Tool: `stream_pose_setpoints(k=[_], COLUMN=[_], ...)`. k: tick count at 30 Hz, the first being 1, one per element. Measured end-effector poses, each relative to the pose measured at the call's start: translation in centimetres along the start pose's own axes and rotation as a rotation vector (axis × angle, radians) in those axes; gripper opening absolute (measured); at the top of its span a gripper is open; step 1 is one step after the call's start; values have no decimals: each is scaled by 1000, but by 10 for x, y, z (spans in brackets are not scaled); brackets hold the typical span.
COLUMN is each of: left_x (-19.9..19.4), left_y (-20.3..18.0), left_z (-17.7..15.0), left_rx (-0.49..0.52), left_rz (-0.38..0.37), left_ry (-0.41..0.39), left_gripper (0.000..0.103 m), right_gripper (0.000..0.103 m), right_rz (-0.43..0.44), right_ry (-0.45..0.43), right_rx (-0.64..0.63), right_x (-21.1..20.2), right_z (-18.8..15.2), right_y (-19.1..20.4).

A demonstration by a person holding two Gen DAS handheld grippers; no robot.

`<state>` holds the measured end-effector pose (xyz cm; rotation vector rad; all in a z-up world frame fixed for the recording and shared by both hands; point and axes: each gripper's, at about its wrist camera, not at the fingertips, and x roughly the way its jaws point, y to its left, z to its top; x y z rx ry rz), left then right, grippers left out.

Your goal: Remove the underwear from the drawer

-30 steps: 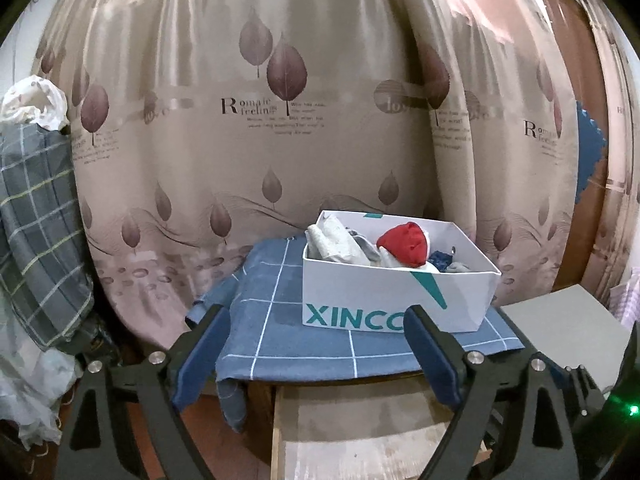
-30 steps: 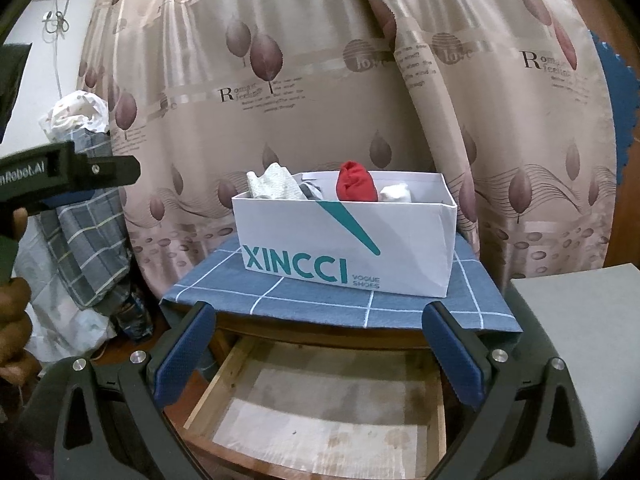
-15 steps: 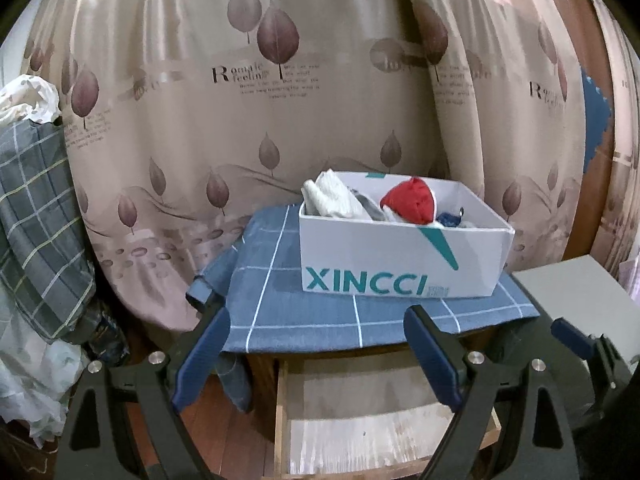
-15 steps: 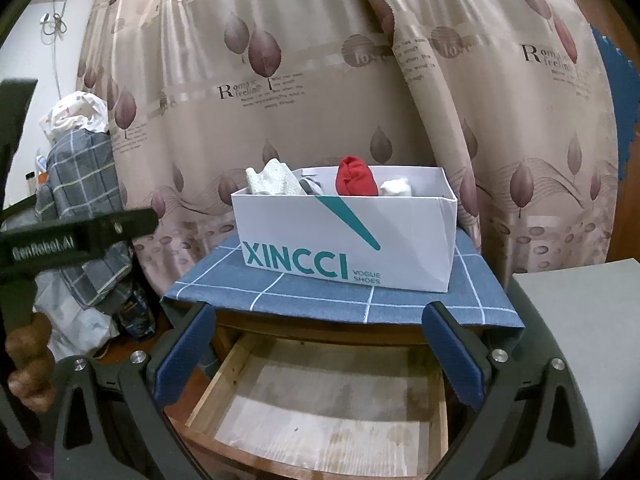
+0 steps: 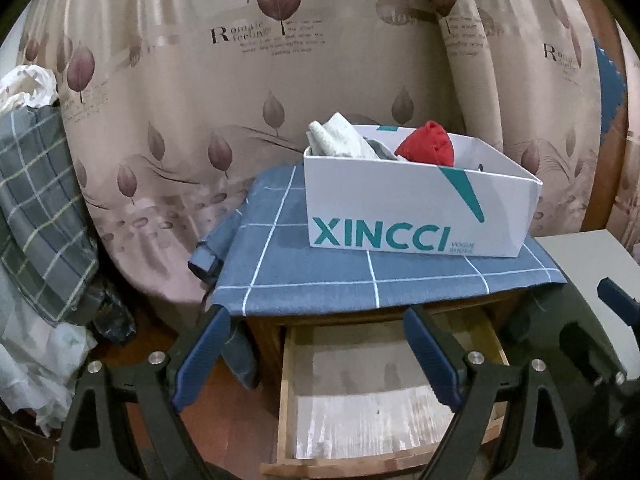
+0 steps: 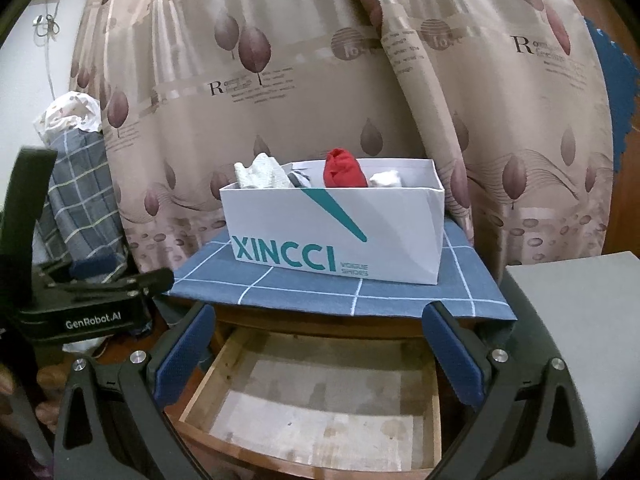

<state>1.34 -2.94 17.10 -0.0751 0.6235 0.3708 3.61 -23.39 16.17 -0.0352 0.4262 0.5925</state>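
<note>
both grippers, left (image 5: 316, 344) & right (image 6: 318, 344), jaws wide apart, holding nothing, over the open drawer (image 6: 320, 396), which looks bare. underwear's prob the rolled clothes (image 6: 343, 169) in the white box (image 6: 332, 232) on the table; come in from above, pinch one roll only.

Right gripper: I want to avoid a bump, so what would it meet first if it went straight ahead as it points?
Probably the blue checked cloth's front edge on the wooden stand, above the open drawer; the right gripper holds nothing. Depth is uncertain.
</note>
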Motion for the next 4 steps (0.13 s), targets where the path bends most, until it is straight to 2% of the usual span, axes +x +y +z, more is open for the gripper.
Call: stream_pose_setpoints(k=[4], left_x=[3], left_y=[1], left_z=[-2], left_rx=[5], left_rz=[6], left_ry=[10], left_gripper=[91], right_gripper=[102], right_rz=[5], right_ry=[32], right_rx=[78], right_x=[-3], right_z=[6], right_y=[-21])
